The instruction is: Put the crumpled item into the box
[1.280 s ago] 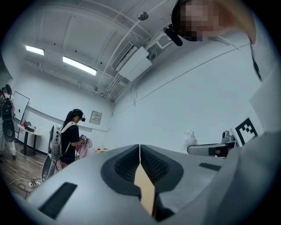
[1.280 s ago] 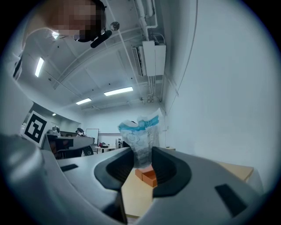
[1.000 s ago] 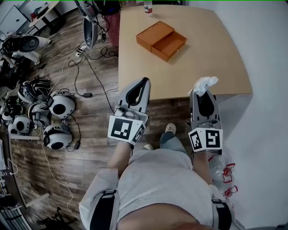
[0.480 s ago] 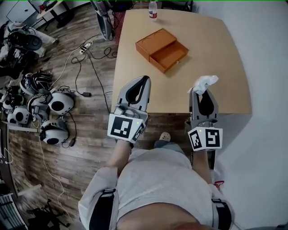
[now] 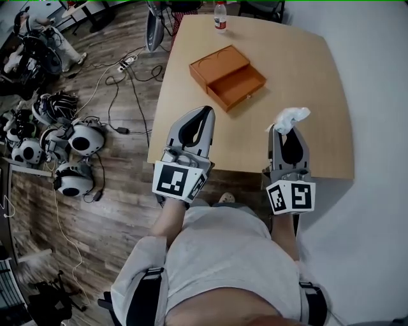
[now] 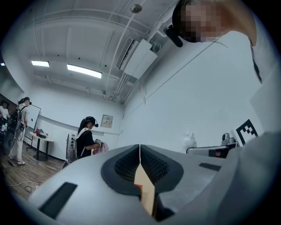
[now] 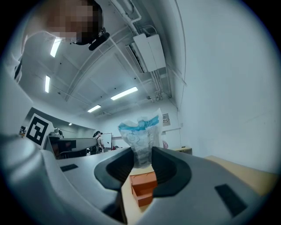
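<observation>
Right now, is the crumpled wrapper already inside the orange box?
No: the crumpled wrapper is pinched in the jaws of the right gripper near the front edge of the table, apart from the orange box.

1. Table (image 5: 299,76): one. Taken as reference for all entries below.
2. Box (image 5: 226,75): one, orange, on the table toward its far left part.
3. Bottle (image 5: 220,16): one, upright at the table's far edge.
4. Crumpled item (image 5: 290,119): one, white, over the table's near edge.
5. Grippers: two, the left gripper (image 5: 205,113) and the right gripper (image 5: 282,132), both at the table's near edge.
6. Round white headsets (image 5: 86,137): at least four on the floor left of the table; the heap is too tangled for a firm count.
7. Persons (image 6: 88,140): two standing in the left gripper view; their position relative to the table cannot be told.
</observation>
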Demonstrator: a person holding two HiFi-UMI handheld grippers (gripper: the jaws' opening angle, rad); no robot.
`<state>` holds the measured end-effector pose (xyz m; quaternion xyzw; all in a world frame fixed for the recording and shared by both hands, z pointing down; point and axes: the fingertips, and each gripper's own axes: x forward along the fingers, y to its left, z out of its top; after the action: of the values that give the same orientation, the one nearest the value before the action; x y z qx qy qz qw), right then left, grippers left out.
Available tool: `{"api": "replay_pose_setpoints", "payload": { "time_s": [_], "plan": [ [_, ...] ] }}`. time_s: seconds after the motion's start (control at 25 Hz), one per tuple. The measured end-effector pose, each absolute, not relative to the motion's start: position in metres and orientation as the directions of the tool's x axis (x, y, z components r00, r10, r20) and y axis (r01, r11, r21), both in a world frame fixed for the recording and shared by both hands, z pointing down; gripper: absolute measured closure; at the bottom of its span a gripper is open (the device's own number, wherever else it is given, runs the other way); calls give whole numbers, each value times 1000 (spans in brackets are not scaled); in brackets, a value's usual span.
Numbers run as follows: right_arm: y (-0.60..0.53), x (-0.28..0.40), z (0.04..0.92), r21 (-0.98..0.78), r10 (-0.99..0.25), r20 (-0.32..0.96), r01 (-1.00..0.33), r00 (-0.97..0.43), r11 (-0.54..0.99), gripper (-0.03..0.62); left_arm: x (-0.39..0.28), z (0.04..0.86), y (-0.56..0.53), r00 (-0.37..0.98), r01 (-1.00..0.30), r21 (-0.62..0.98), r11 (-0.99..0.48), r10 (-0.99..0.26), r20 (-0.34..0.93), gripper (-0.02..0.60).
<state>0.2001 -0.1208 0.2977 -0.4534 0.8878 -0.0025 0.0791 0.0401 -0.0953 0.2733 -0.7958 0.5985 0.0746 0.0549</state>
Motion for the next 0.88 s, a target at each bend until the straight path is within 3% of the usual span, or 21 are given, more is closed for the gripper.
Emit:
{"api": "replay_pose_setpoints", "payload": {
  "time_s": [0.36,0.88],
  "plan": [
    [-153,195,311,-114,-799,-122,-791,-589,601,477,34,279,-124,251,-967,-8,-254,-954,-165,568],
    [-203,150,312,-118,-855,-106,-847,-508,518,477,-7,284,-193,362,-930,5,-367,-921,-146,568]
  ]
}}
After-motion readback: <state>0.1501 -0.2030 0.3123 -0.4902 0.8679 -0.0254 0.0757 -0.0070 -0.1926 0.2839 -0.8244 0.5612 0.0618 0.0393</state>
